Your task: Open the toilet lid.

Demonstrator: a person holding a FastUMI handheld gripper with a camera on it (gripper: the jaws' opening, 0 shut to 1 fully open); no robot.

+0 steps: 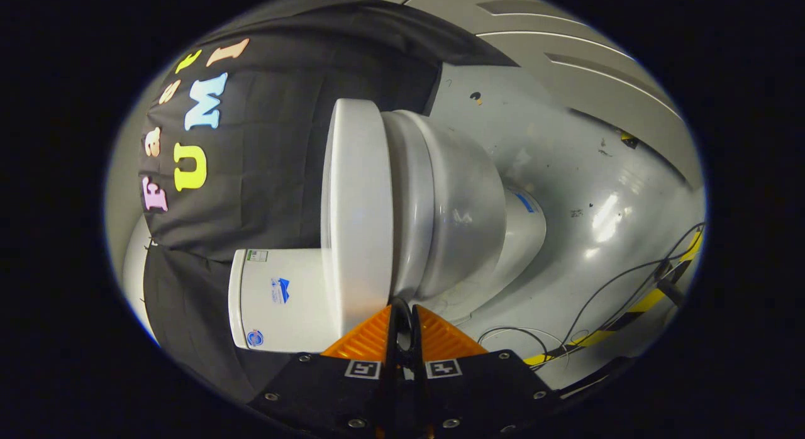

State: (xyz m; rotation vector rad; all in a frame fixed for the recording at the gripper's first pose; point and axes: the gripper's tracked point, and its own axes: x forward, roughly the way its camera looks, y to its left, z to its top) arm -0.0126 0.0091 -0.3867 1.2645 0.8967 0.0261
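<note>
The glossy white plastic toilet lid lies shut on the white ceramic bowl, just ahead of the orange ribbed fingers, which are pressed together at its edge. It looks rigid, smooth and slippery, probably light; hooking under its rim seems best.

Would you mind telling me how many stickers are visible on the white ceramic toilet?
4, perhaps more hidden: three on the white ceramic toilet tank, one green-topped, one blue, one round; one blue sticker on the base. The orange-fingered gripper is shut.
</note>
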